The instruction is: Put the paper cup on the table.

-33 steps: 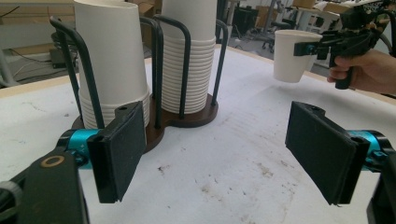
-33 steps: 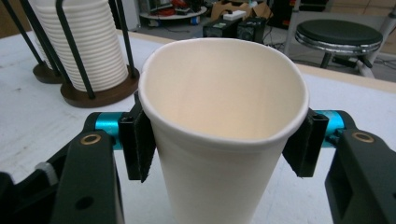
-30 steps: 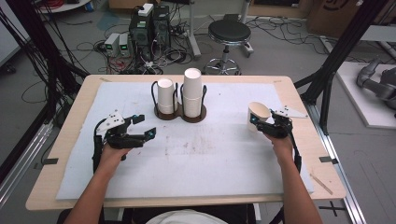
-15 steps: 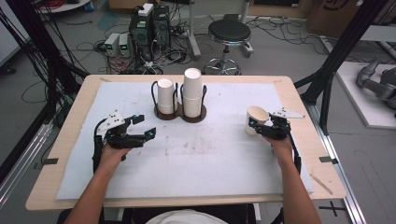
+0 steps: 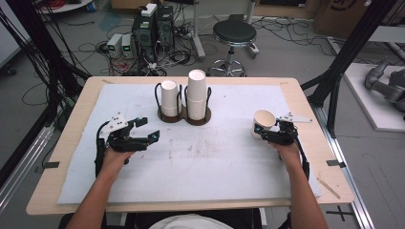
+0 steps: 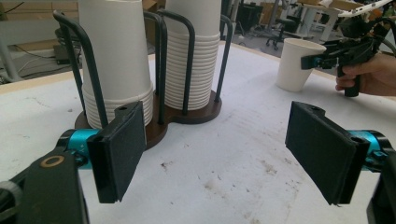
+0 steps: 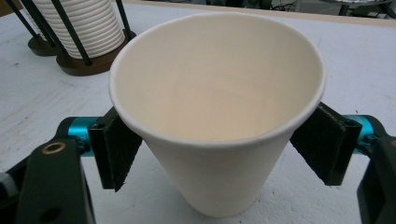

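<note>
The right gripper [image 7: 219, 154] has just been opening; its jaws now flank the paper cup [image 7: 217, 107], which stands upright at the high view's right, apparently released. The left gripper [image 5: 138, 136] gapes empty at left. Bare mat [image 5: 215, 167] lies between; the table edge [image 5: 329, 157] is near.

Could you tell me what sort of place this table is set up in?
Probably a robotics lab or workshop: computer boxes with tangled cables sit on the floor behind the table, near a black stool and black frame posts.
</note>
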Tool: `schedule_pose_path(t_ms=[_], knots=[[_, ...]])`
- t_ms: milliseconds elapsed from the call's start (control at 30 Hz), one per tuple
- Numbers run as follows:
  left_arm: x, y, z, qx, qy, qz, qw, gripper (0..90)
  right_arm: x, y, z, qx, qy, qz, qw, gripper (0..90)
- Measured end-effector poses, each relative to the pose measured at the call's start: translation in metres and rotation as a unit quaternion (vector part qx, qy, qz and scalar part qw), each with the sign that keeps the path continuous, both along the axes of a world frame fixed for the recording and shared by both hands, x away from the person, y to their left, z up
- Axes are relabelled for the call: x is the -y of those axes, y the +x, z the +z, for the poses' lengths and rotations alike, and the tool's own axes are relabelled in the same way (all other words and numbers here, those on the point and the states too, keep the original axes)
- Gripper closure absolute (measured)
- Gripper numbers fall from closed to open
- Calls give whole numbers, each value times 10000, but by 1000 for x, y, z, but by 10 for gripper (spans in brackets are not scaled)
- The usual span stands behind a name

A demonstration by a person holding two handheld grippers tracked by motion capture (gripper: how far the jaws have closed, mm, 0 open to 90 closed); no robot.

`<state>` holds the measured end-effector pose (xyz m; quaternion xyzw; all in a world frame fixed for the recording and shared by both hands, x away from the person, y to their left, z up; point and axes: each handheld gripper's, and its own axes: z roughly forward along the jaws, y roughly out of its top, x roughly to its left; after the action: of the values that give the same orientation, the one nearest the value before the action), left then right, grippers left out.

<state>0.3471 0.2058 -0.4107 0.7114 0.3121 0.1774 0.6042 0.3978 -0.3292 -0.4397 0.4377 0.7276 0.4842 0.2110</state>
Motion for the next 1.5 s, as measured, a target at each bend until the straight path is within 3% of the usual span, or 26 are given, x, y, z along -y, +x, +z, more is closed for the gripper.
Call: schedule_pose_path(t_ms=[267, 467, 767, 1367, 1500], knots=[[0, 1, -1, -13, -20, 4, 10000, 204, 3, -4, 2, -60, -71, -56, 9999, 209], [-1, 1, -1, -34, -20, 20, 10000, 204, 1, -7, 2, -85, -346, -10, 9994, 210], [-3, 1, 0, -22, -76, 40, 10000, 204, 1, -17, 8, -150, -360, 75, 9992, 210], [-3, 2, -1, -44, -103, 46, 9999, 204, 17, -65, 28, 396, -247, 151, 9988, 210], [-3, 3, -1, -80, -242, 31, 9997, 201, 12, -71, 37, 576, -143, 240, 9979, 210]])
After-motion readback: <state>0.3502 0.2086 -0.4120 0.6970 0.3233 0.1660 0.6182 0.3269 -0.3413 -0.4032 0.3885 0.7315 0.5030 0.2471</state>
